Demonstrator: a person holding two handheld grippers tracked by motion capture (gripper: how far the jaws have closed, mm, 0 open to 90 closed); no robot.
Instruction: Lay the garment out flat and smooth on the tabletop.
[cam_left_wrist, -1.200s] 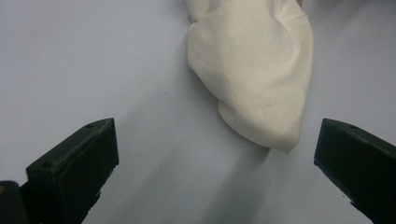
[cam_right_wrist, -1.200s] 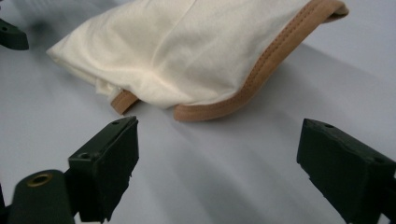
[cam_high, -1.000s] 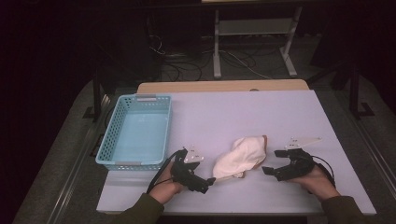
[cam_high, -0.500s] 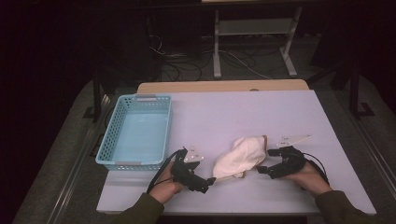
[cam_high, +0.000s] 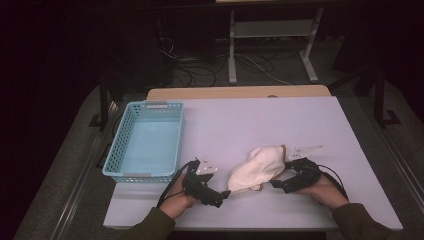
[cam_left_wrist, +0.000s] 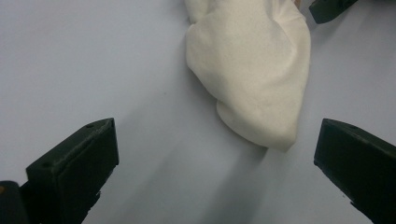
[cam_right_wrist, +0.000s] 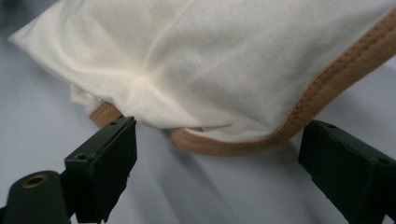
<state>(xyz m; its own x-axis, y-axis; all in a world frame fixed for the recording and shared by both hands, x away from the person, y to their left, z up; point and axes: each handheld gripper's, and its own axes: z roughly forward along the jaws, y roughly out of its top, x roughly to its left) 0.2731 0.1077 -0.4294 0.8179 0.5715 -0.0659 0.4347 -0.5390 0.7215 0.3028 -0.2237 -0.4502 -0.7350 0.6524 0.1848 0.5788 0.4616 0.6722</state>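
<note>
A crumpled cream cloth (cam_high: 257, 167) with a tan-bound edge (cam_right_wrist: 299, 112) lies on the pale table (cam_high: 260, 120), near its front. My left gripper (cam_high: 222, 196) rests to the cloth's left, jaws wide open, with the cloth's near tip (cam_left_wrist: 261, 93) just ahead of them and untouched. My right gripper (cam_high: 278, 184) sits at the cloth's right side, also open. Its two fingers (cam_right_wrist: 105, 158) stand apart just short of the tan edge, with nothing between them. The other gripper's black tip (cam_left_wrist: 329, 7) peeks in beyond the cloth in the left gripper view.
A light blue mesh basket (cam_high: 148, 142) stands at the table's left side with nothing in it. A wooden board (cam_high: 240, 92) lines the far edge. Beyond it are a metal stand (cam_high: 272, 45) and cables on a dark floor.
My right gripper has slid left across the table, up against the cloth's tan-edged side. The left gripper and the cloth have stayed where they were.
</note>
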